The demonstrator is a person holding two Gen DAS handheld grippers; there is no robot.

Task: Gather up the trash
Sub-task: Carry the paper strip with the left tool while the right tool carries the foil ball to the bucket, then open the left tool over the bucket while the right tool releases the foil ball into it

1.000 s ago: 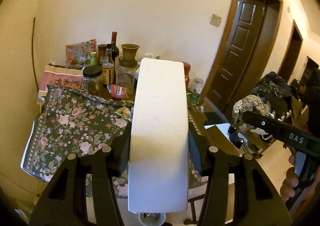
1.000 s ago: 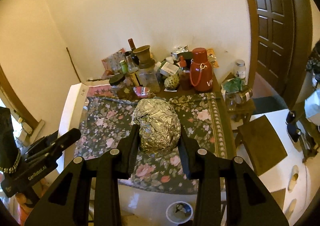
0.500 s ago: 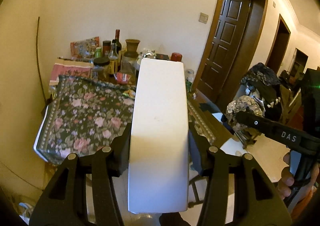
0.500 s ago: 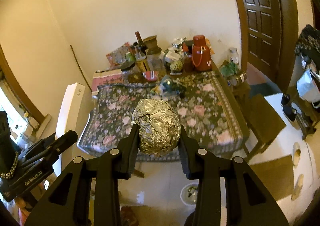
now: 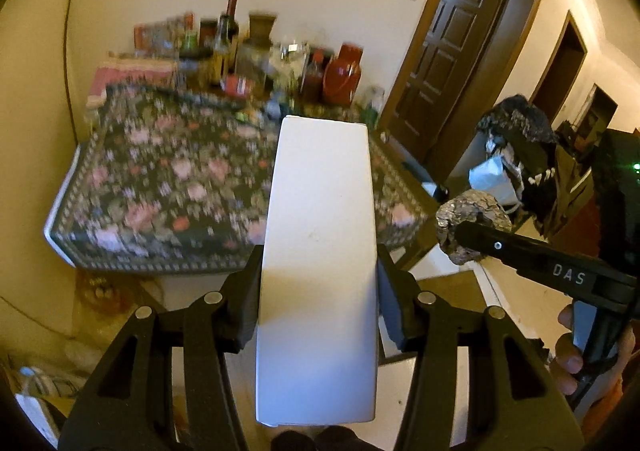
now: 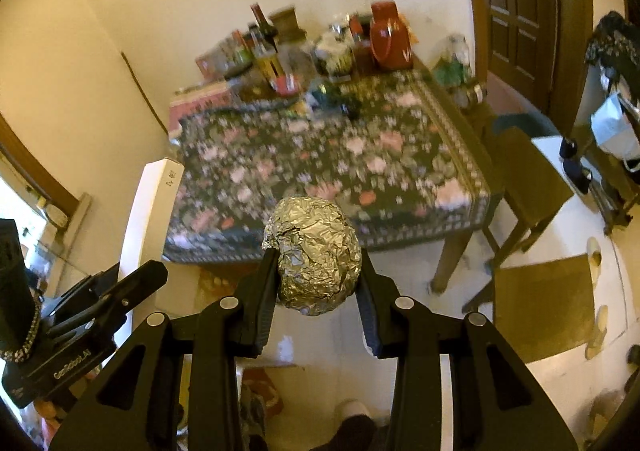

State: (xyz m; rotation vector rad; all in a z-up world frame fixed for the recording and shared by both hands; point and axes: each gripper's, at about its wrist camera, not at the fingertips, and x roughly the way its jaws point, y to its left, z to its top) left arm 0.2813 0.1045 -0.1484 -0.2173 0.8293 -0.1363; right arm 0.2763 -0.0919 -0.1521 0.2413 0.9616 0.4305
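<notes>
My left gripper is shut on a long white box that sticks out forward, in the air in front of the table. The same white box shows at the left of the right wrist view, with the left gripper below it. My right gripper is shut on a crumpled ball of aluminium foil. In the left wrist view that foil ball appears at the right, clamped in the right gripper, with a person's hand on its handle.
A table with a dark floral cloth lies ahead; bottles, jars and a red jug crowd its far edge by the wall. Wooden stools stand to its right, near a brown door. Light floor lies below.
Both grippers have drawn back from the table and sunk, each keeping its load. The table looks smaller and farther, and more floor shows in front of it.
</notes>
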